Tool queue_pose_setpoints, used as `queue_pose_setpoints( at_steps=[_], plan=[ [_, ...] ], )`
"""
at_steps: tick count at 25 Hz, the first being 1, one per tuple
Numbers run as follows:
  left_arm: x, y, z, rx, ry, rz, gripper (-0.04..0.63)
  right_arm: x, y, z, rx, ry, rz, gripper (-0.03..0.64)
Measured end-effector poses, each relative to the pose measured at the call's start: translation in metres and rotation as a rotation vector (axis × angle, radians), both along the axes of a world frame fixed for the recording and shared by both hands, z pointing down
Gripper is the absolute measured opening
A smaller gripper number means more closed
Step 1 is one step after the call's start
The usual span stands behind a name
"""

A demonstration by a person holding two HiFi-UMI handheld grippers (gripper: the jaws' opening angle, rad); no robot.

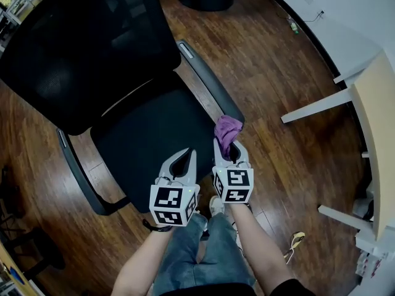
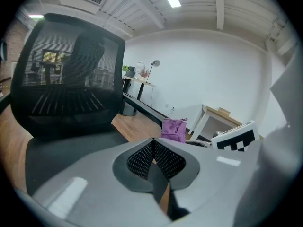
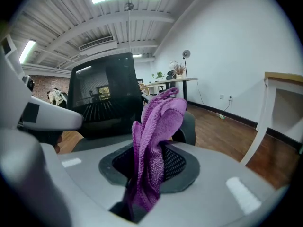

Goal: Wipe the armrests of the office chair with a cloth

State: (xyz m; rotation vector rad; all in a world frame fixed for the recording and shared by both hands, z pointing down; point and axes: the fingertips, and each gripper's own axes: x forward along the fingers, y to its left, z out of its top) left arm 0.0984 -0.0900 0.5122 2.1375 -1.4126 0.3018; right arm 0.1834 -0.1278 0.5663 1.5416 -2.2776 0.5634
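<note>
The black office chair (image 1: 123, 103) stands on the wooden floor (image 1: 290, 60) with its seat turned toward the person, who stands right at its front edge with a gripper in each hand. The right claw (image 1: 229, 150) is clamped on a purple cloth (image 1: 226, 131). From the right gripper view, the cloth (image 3: 154, 141) is pinched low between the two pads, and its bunched upper part stands up and flops a little forward past the tips of the claw (image 3: 151, 150). From above, that bunch sits over the front end of the armrest (image 1: 210, 85) on the table side of the chair. Whether it actually presses on the pad or hangs just above it, I cannot tell. The left claw (image 1: 182, 159) is just beside the right one, over the front of the seat, and it holds nothing. In the left gripper view its two mesh-faced pads meet at the tips (image 2: 153, 140), closed on each other, with the cloth (image 2: 174, 129) showing beyond them to the right. The other armrest (image 1: 80, 171) lies well apart from both grippers, on the far side of the seat. A pale wooden table (image 1: 376, 116) with white legs stands off to the person's right.
</note>
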Motion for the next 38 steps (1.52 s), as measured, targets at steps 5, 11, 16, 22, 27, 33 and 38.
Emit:
queue_pose_setpoints(
  at_steps=[5,11,16,22,27,33,38],
  plan=[
    [0.010,0.008,0.026,-0.005,-0.010,-0.019,0.005,0.012,0.009,0.030,-0.016,-0.002,-0.021,0.098],
    [0.020,0.018,0.058,0.002,-0.040,-0.042,0.005,0.018,0.014,0.069,-0.031,-0.042,-0.067,0.098],
    [0.023,0.020,0.074,0.014,-0.065,-0.063,0.005,0.019,0.017,0.093,-0.057,-0.063,-0.101,0.098],
    [0.019,0.024,0.056,0.036,-0.087,-0.099,0.005,0.013,0.021,0.072,-0.023,-0.064,-0.159,0.098],
    [0.003,0.042,0.007,0.042,-0.094,-0.161,0.005,0.000,0.032,0.001,0.032,-0.067,-0.217,0.098],
    [-0.020,0.068,-0.076,0.096,-0.111,-0.259,0.005,-0.036,0.053,-0.116,0.144,-0.084,-0.351,0.098],
    [-0.038,0.085,-0.135,0.159,-0.117,-0.365,0.005,-0.069,0.074,-0.197,0.236,-0.136,-0.447,0.098]
  ],
)
